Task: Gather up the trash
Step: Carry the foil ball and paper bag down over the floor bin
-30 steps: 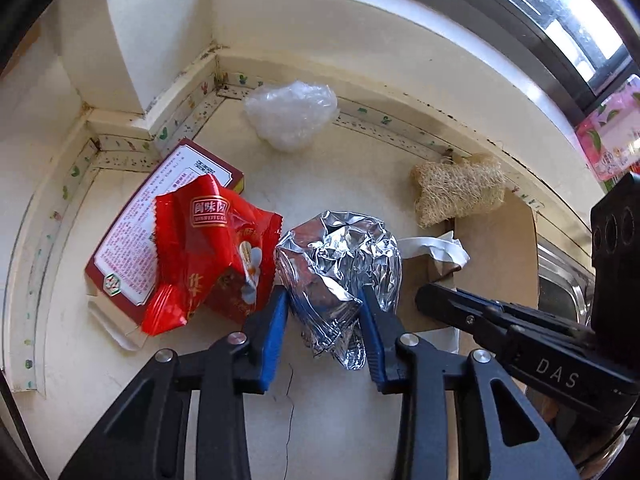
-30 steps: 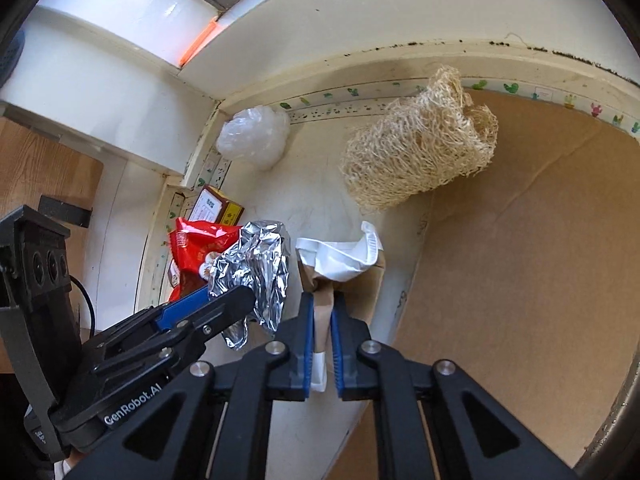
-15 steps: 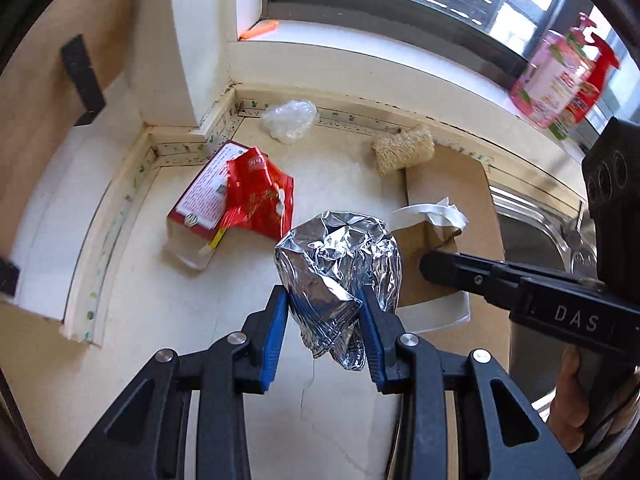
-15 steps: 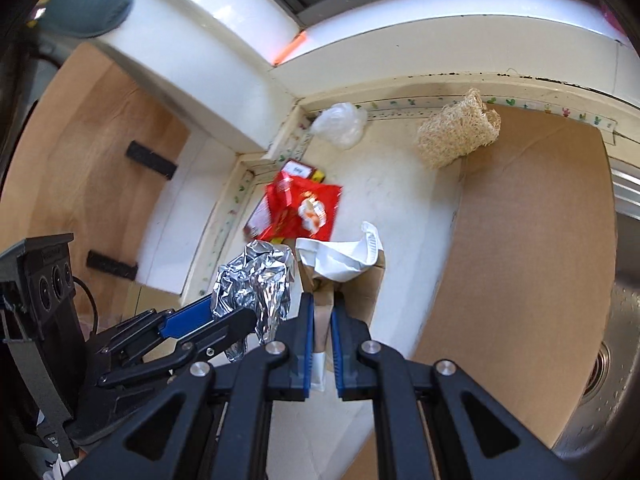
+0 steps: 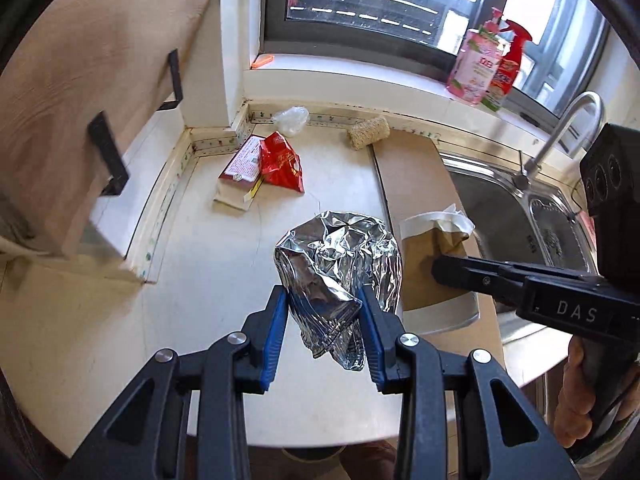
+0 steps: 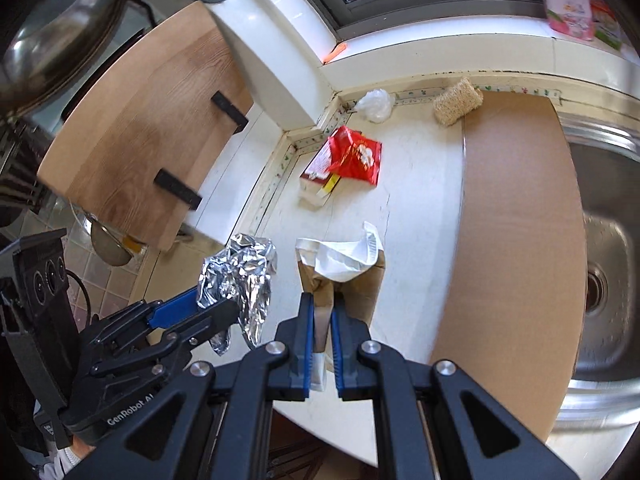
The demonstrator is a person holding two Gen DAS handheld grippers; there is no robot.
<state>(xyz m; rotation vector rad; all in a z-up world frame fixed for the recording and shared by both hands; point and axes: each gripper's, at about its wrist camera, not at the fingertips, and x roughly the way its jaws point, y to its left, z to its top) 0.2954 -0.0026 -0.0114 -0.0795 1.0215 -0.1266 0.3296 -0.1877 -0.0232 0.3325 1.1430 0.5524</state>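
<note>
Trash: one foil wad (image 5: 340,264) in left jaws, one paper bag (image 6: 348,280) in right.

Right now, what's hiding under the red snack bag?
A flat box with a red-and-white printed label lies under the red snack bag. The bag covers the box's right part, so that stays unseen.

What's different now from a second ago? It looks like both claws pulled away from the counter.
Both grippers rose and drew back from the corner, so more of the counter and the sink shows. The left gripper kept its crumpled foil, the right gripper its brown paper bag; nothing was released. The red snack packet, clear plastic wad and loofah stayed put.
</note>
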